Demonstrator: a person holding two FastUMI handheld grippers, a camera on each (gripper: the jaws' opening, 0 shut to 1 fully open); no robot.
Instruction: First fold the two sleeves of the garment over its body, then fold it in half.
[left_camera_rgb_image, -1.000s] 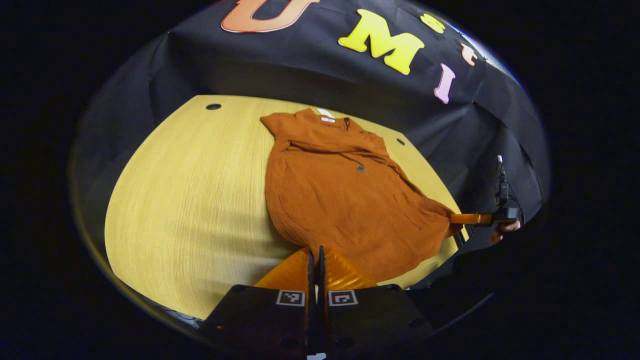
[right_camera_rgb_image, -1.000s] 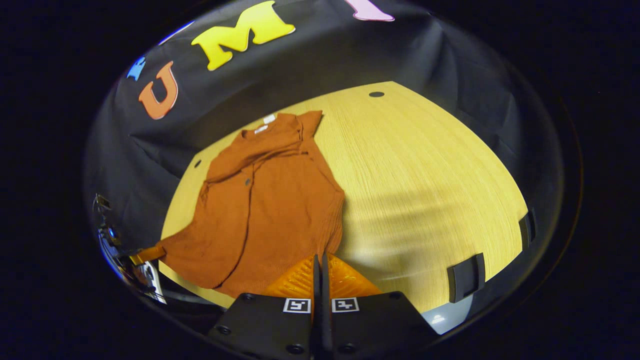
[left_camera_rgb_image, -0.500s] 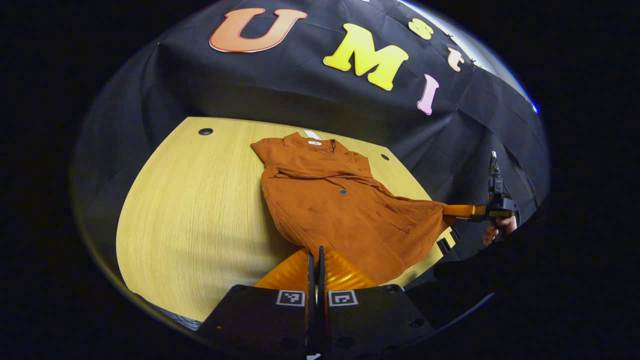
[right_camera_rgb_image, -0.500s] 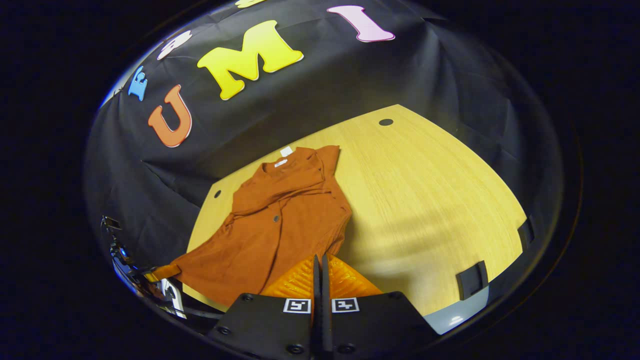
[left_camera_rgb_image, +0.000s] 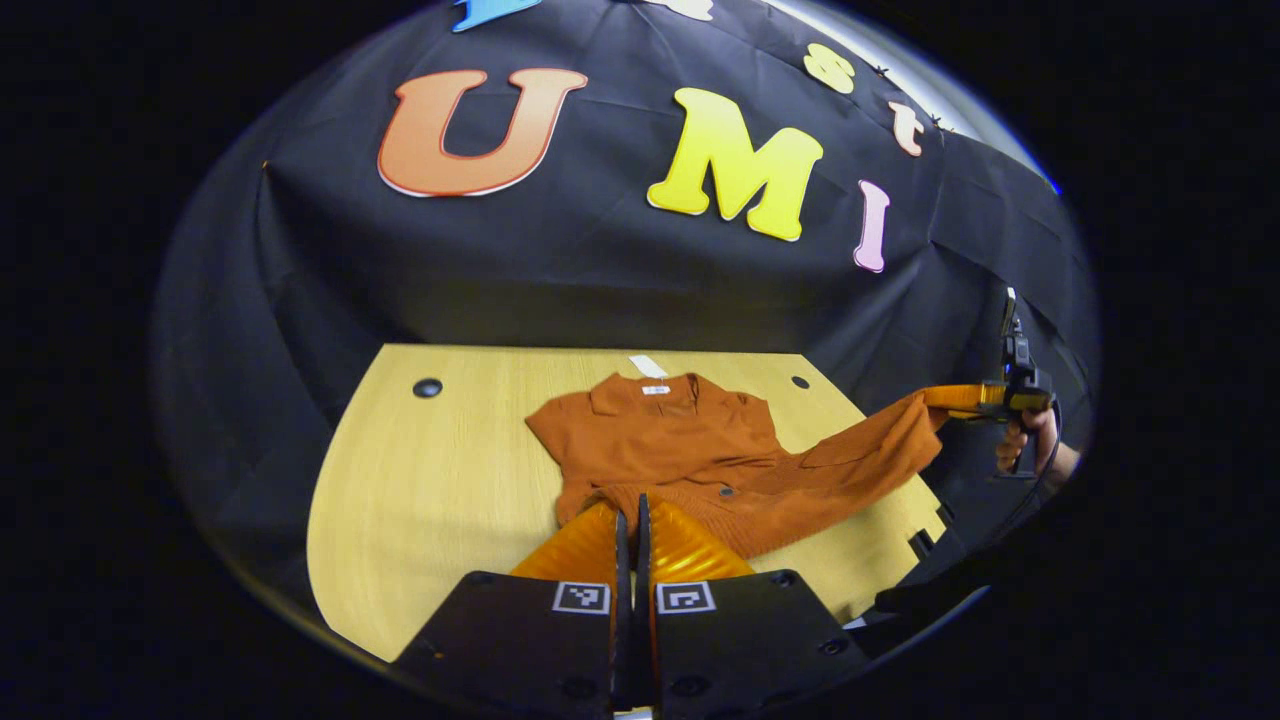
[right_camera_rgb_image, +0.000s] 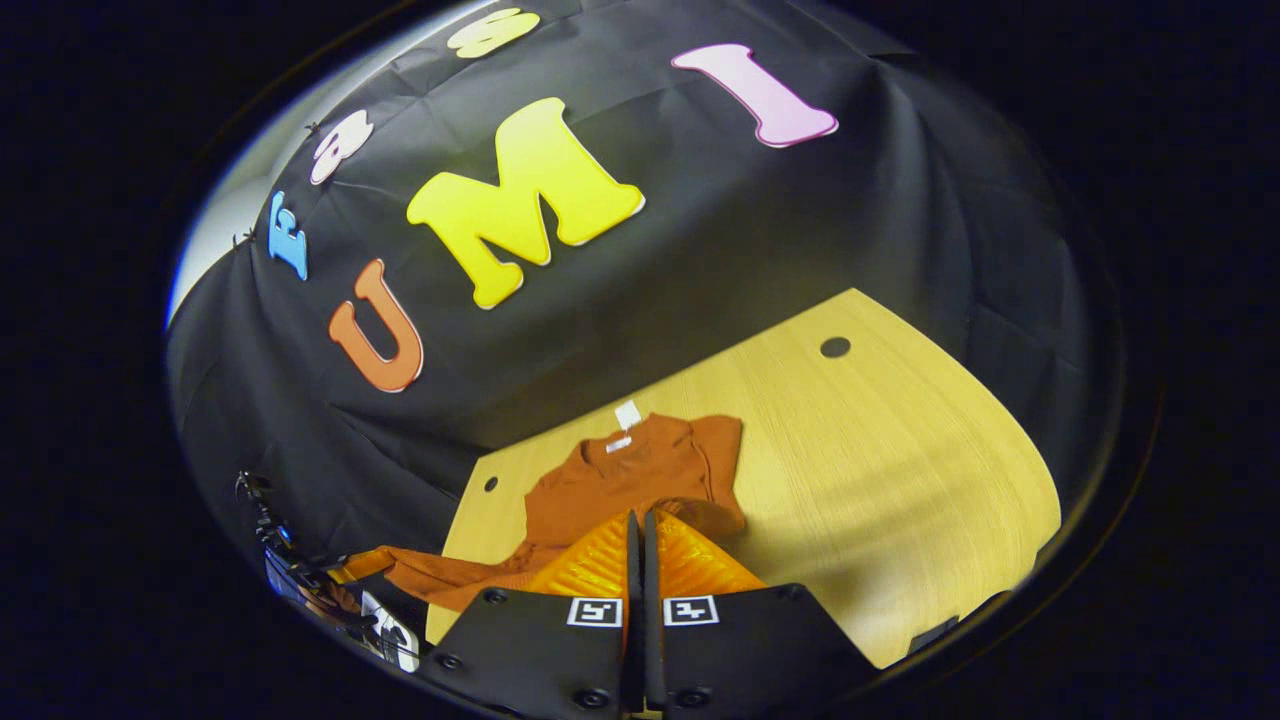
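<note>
A rust-orange garment (left_camera_rgb_image: 672, 438) lies collar-end down on the wooden table (left_camera_rgb_image: 420, 480), with its sleeves folded across the body. My left gripper (left_camera_rgb_image: 628, 508) is shut on one hem corner, held above the table. In the left gripper view my right gripper (left_camera_rgb_image: 930, 400) is off to the right, shut on the other hem corner, with the cloth stretched between the two. In the right gripper view the garment (right_camera_rgb_image: 640, 470) sits just past my right gripper (right_camera_rgb_image: 637, 518), and my left gripper (right_camera_rgb_image: 352, 568) holds its corner at the far left.
A white label (left_camera_rgb_image: 648, 366) sticks out at the collar. The table has small dark holes (left_camera_rgb_image: 427, 387) near its far corners (right_camera_rgb_image: 834, 346). A hand (left_camera_rgb_image: 1030, 445) grips the right gripper's handle beyond the table's right edge. Black cloth walls stand close behind the table.
Both grippers have lifted the hem and carried it toward the collar. The lower half of the garment has left the table and now hangs stretched between them.
</note>
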